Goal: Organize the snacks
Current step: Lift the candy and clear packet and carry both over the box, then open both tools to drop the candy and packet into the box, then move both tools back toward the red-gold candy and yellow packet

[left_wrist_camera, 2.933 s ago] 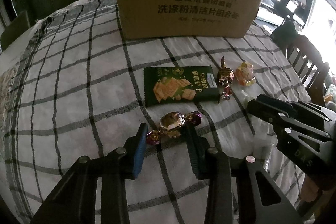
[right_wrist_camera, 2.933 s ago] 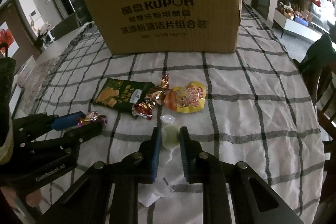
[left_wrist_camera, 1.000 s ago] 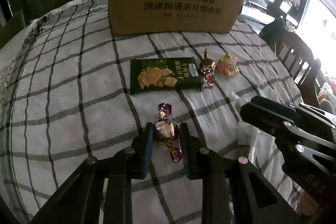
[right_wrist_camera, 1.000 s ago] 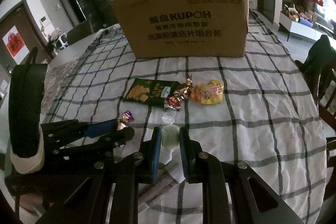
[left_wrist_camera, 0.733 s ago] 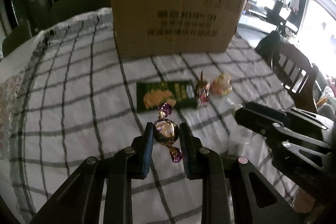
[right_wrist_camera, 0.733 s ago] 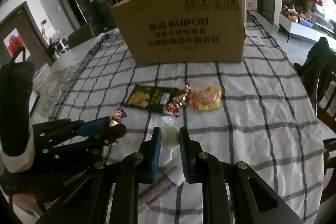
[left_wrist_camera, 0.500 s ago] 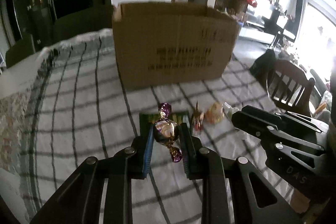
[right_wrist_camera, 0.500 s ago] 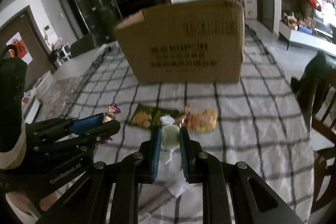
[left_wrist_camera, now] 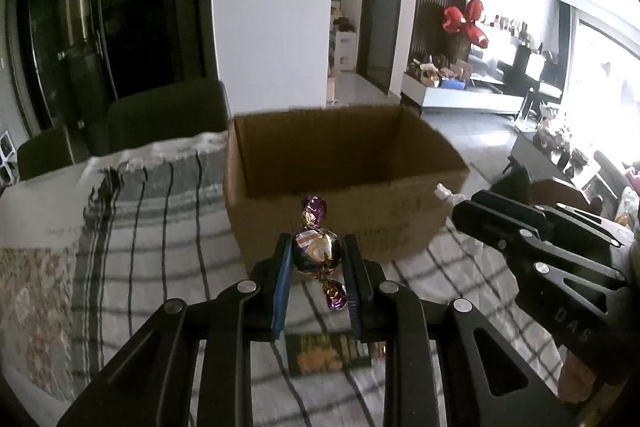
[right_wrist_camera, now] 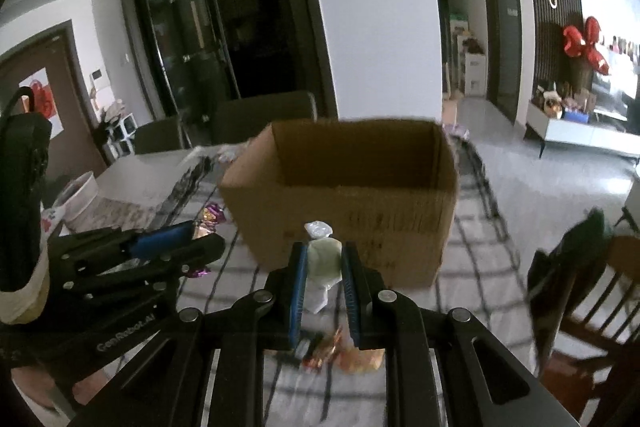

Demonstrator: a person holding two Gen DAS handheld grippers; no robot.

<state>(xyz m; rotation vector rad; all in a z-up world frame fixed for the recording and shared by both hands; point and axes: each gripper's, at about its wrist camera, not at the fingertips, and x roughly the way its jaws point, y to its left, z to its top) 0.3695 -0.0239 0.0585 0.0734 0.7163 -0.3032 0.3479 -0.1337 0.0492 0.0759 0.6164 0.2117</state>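
Note:
My left gripper [left_wrist_camera: 317, 251] is shut on a purple and gold wrapped candy [left_wrist_camera: 317, 250] and holds it in the air in front of the open cardboard box [left_wrist_camera: 340, 183]. My right gripper [right_wrist_camera: 323, 259] is shut on a pale green jelly cup [right_wrist_camera: 323, 261], also held up in front of the box [right_wrist_camera: 348, 199]. Each gripper shows in the other's view, the right one [left_wrist_camera: 468, 205] on the right and the left one [right_wrist_camera: 200, 241] on the left. A green cracker packet [left_wrist_camera: 328, 355] lies on the checked cloth below. A yellow snack [right_wrist_camera: 360, 359] and a red-gold candy [right_wrist_camera: 320, 351] lie below too.
The table has a white cloth with dark checks [left_wrist_camera: 160, 247]. Dark chairs [left_wrist_camera: 164, 115] stand behind the table. A wooden chair [right_wrist_camera: 592, 287] stands at the right. The box is open at the top and its inside looks dark.
Both grippers have risen from the table with their snacks and moved toward the box. The box's open top has come into view and the snacks on the cloth have dropped low.

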